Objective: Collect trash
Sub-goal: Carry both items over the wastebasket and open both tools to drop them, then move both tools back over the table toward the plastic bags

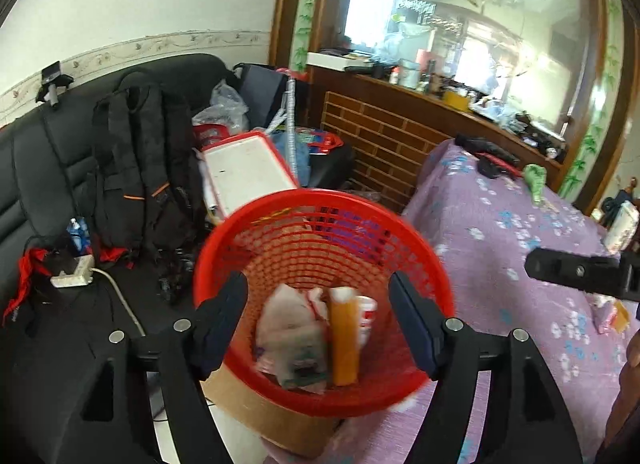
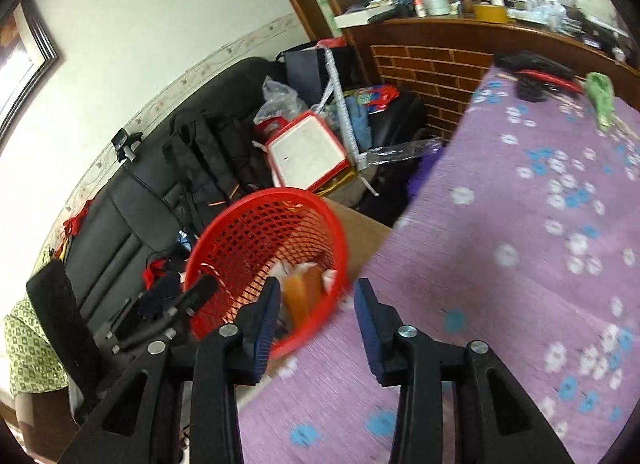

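A red mesh basket (image 1: 424,260) stands on a cardboard box beside the purple bed; it also shows in the right wrist view (image 2: 248,232). Inside lie an orange bottle (image 1: 344,340), crumpled wrappers (image 1: 288,336) and a small white and red cup (image 1: 366,310). My left gripper (image 1: 318,296) is open and empty, held just above the basket's mouth. My right gripper (image 2: 316,304) is open and empty, over the bed's edge next to the basket; it shows at the right of the left wrist view (image 1: 580,272). A green scrap (image 1: 536,180) lies far on the bed.
A cardboard box (image 2: 360,232) sits under the basket. The purple flowered bedspread (image 2: 520,264) fills the right. A black sofa (image 1: 60,144) on the left holds a backpack (image 1: 140,168), bags, a white board (image 1: 248,168) and a power strip (image 1: 74,276). A wooden counter (image 1: 400,104) stands behind.
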Demonstrator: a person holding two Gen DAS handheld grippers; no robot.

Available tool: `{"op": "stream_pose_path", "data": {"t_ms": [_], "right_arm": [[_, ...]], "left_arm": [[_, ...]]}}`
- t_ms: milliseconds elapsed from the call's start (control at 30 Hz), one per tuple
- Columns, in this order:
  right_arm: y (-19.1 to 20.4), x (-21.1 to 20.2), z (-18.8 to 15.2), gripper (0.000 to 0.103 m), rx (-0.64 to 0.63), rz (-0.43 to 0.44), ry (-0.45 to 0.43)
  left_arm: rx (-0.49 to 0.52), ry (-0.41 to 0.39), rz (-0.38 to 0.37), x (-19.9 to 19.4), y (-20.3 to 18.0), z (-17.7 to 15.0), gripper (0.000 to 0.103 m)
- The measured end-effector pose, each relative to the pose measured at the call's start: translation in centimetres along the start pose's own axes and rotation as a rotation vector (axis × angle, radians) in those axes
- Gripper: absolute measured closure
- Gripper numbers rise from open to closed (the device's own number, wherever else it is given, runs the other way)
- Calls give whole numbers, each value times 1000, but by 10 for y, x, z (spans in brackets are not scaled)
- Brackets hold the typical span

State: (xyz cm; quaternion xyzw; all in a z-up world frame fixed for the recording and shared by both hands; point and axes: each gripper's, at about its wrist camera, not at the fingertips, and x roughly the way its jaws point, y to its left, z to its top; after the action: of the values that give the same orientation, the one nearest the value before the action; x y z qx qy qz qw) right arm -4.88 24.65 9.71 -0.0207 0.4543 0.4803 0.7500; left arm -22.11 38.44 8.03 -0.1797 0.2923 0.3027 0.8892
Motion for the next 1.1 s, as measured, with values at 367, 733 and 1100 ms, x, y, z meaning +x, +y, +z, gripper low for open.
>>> {"op": "stream_pose_path", "data": {"t_ms": [367, 733, 1100], "right_arm": [[-84, -86, -69, 58, 143, -115, -53], [-192, -185, -133, 53, 383, -239, -176], [-273, -258, -156, 53, 541, -381, -263]], "left_arm": [[169, 41, -142, -18, -103, -27, 31], [379, 138, -290, -25, -229, -65, 31], [474, 273, -427, -13, -346, -81, 27]]}}
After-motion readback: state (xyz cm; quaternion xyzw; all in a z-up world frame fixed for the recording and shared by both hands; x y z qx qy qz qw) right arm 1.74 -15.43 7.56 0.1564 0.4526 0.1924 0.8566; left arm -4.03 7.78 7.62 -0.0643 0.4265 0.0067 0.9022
